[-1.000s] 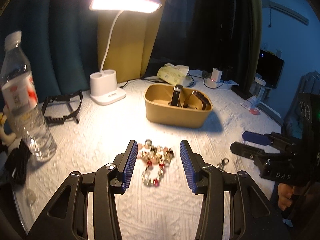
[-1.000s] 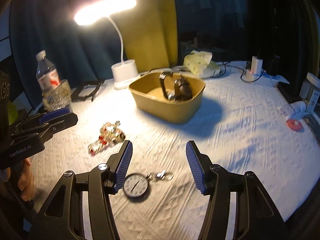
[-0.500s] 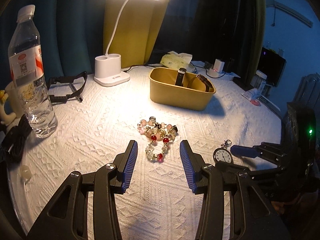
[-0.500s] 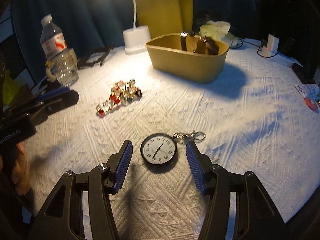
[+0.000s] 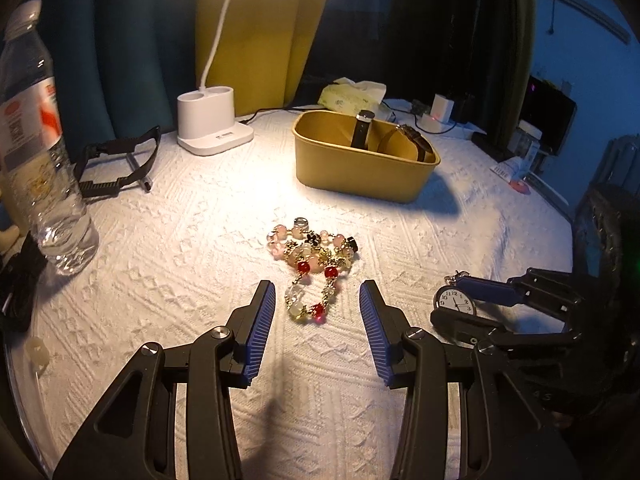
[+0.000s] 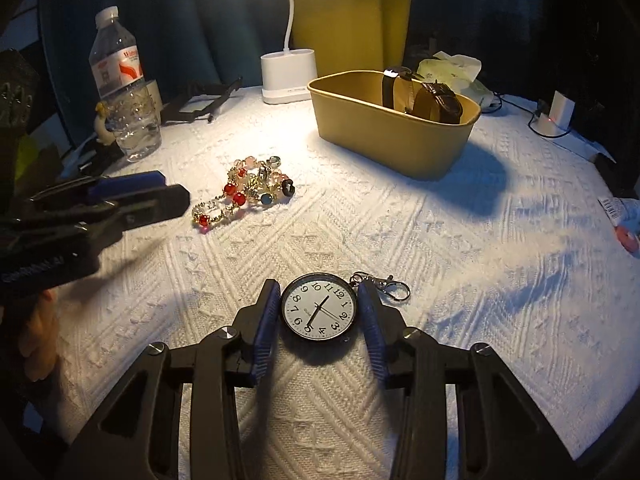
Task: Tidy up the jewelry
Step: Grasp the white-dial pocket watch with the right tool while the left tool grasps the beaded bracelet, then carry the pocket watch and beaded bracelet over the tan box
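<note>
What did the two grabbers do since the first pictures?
The right gripper came down over the pocket watch and its jaws have just been closing onto its rim. The left gripper sank toward the bead bracelets, jaws open. The bracelets and yellow box stayed put.

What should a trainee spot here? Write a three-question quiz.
1. True or false: the beads lie inside the box.
2. What lies between the fingers of the right hand-held gripper? A. pocket watch B. bottle C. lamp
3. How many wristwatches are in the box?

Key: 1 false, they lie on the cloth. 2 A; the jaws have just been closing on it. 3 two.
</note>
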Tool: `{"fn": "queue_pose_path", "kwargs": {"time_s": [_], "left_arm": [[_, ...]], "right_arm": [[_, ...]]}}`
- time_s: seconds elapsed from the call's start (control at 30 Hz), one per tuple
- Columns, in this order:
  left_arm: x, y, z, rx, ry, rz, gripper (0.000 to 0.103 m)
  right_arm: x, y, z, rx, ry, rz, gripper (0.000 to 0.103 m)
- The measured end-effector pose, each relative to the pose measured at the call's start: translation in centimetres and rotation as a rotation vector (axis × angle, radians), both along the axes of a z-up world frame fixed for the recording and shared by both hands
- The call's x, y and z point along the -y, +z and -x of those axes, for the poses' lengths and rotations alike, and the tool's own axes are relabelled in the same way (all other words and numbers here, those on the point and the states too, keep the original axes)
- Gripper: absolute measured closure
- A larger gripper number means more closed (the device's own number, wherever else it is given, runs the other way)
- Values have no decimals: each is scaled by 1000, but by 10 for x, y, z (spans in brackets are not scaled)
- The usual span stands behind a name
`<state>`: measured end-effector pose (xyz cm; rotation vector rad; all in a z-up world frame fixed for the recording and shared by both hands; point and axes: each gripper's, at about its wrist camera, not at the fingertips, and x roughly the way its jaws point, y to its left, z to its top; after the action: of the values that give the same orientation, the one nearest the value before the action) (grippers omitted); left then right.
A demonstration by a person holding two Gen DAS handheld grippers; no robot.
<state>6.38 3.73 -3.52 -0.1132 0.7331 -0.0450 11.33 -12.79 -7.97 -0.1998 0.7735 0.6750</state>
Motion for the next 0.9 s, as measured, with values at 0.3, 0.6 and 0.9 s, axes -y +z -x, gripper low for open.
{"fn": "queue_pose_path", "kwargs": {"time_s": [0.3, 0.6, 0.9], "left_arm": [[17, -5, -26, -39, -34, -37, 57], [22, -21, -51, -155, -26, -82, 86], [23, -18, -50, -138, -16, -110, 92]], "right_arm": [[23, 15, -21, 4, -32, -83, 63], [44, 21, -38, 3, -64, -132, 63], [52, 25, -42, 11, -61, -159, 63]]}}
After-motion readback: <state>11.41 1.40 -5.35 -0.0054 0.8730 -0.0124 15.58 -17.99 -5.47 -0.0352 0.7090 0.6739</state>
